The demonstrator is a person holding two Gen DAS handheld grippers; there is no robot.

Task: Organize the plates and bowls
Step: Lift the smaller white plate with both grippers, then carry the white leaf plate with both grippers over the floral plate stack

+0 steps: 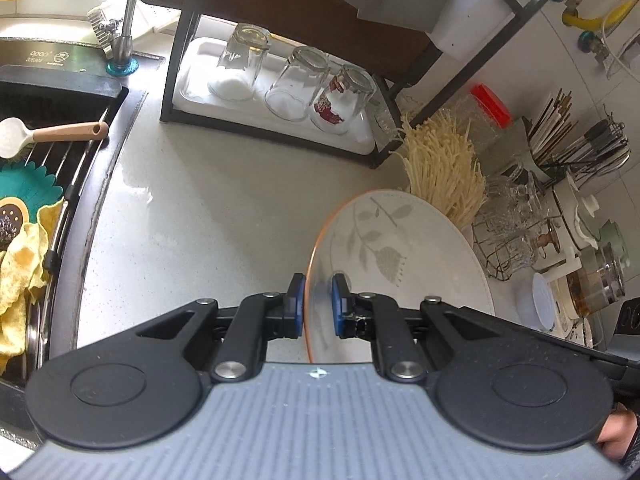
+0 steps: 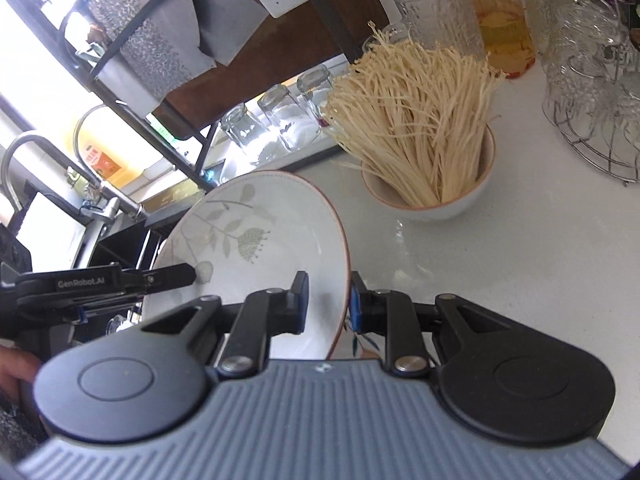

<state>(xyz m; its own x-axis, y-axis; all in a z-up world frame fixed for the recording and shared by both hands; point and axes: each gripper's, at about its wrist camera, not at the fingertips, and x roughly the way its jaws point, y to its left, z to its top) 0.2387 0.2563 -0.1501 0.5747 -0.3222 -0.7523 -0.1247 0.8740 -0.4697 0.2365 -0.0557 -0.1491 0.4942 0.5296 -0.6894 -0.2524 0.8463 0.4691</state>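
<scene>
A white plate (image 1: 400, 256) with a grey leaf pattern and an orange rim is held up above the counter, tilted. My left gripper (image 1: 318, 304) is shut on its left rim, blue pads on both faces. The same plate (image 2: 256, 240) shows in the right wrist view, where my right gripper (image 2: 328, 302) is shut on its right rim. The left gripper (image 2: 120, 280) reaches onto the plate from the left there. A white bowl (image 2: 432, 196) filled with enoki mushrooms stands on the counter behind the plate; it also shows in the left wrist view (image 1: 444, 168).
A black rack (image 1: 280, 92) with three upturned glasses on a white tray stands at the back. The sink (image 1: 44, 168) with a spoon, cloth and faucet lies to the left. Glassware in a wire holder (image 2: 596, 92), a red-lidded jar (image 2: 496, 20) and a utensil holder (image 1: 576, 148) crowd the right.
</scene>
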